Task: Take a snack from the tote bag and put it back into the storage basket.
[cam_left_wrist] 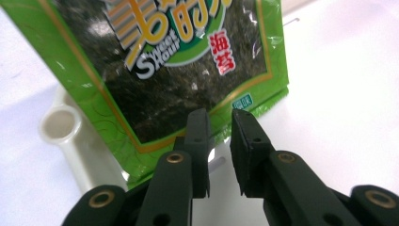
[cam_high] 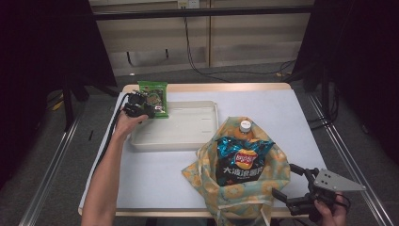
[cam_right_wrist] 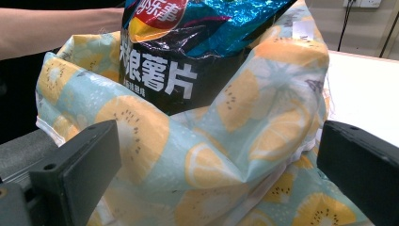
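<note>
While the right tongs [cam_high: 288, 184] wait wide open at the lower right of the high view, beside the fruit-print bag [cam_high: 207, 174] holding a crisp packet [cam_high: 242, 160] and a bottle [cam_high: 245, 127], we work at the upper left. Our left tongs [cam_high: 149, 110] sit at the green seaweed packet [cam_left_wrist: 179, 66], which leans on the white tray's [cam_high: 188, 139] corner. Their jaws stand slightly apart with nothing between them, probably having set it there.

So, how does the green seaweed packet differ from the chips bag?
The seaweed packet is green and flat, leaning on the white tray's far-left corner; the chips bag is black and blue, puffy, standing upright inside the fruit-print tote. Both are sealed snack packs.
</note>
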A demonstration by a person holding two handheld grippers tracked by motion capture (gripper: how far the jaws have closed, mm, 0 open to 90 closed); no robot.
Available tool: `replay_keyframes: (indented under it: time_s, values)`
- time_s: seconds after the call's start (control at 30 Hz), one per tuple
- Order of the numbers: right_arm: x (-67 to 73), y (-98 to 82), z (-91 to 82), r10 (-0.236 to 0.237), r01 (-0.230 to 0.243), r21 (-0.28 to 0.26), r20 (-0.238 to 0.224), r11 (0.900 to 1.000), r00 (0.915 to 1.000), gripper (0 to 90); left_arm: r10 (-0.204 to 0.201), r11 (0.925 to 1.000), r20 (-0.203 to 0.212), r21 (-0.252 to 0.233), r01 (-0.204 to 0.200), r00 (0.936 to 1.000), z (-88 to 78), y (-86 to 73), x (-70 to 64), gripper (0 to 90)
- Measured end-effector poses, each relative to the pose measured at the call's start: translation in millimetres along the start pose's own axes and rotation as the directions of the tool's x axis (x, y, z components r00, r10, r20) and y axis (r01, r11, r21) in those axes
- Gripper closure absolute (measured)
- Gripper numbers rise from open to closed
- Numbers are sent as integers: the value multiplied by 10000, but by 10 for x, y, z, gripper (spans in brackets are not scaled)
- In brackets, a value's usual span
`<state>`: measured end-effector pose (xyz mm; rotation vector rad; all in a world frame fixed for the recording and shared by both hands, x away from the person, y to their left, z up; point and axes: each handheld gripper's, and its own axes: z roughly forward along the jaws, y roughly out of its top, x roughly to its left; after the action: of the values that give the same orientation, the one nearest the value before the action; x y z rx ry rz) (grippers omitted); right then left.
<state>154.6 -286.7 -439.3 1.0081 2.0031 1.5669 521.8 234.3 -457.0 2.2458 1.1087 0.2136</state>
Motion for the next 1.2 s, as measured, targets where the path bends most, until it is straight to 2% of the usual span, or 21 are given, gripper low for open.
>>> replay_keyframes:
  time_s: [0.17,0.2,0.33,0.37,0.4,0.5,0.53,0.6,0.73,0.8,0.87,0.93,1.13,1.2]
  values:
    - [-8,3,-4,-7,7,55,-69,10000,10000,0,6,9996,98,-293,-3,10000,-78,-11,-31,769]
    - [-6,3,-4,-2,3,46,-71,10000,10000,0,28,9994,245,-354,-20,9997,-95,-16,-33,771]
    - [2,3,-3,24,-24,-8,-8,10000,10000,0,190,9984,318,-540,-172,9993,-152,-32,-82,780]
    - [2,3,-2,39,-39,-19,-15,10000,10000,0,144,9969,338,-774,-118,9993,-170,-46,-94,788]
    - [1,4,-2,41,-41,-16,-17,10000,10000,0,85,9965,532,-831,-40,9985,-195,-61,-95,792]
    - [-4,6,-4,16,-16,-34,3,10000,10000,0,13,9939,559,-1103,49,9984,-263,-106,-143,790]
    - [-5,7,-6,26,-26,-46,38,10000,10000,0,220,9926,483,-1204,-160,9986,-292,-117,-168,790]
    - [-9,10,-11,56,-55,-77,44,10000,10000,0,265,9886,655,-1495,-164,9975,-355,-149,-201,785]
    - [-26,23,-16,112,-110,-101,176,9999,9998,0,368,9832,646,-1808,-245,9972,-471,-207,-285,773]
    - [-26,37,-21,90,-88,-144,110,9999,9999,1,504,9767,786,-2123,-327,9956,-523,-238,-333,770]
    - [-31,60,-30,15,-13,-164,108,9999,9999,11,612,9755,817,-2159,-423,9948,-558,-267,-389,769]
    - [-26,91,-33,58,-48,-337,300,9994,9995,32,879,9728,797,-2215,-684,9929,-590,-297,-462,763]
    - [-17,191,3,15,10,-401,622,9992,9981,110,1328,9601,981,-2598,-1034,9863,-700,-393,-702,727]
    - [-17,228,24,52,-29,-368,650,9993,9979,143,1454,9544,1257,-2793,-1057,9814,-741,-414,-778,711]
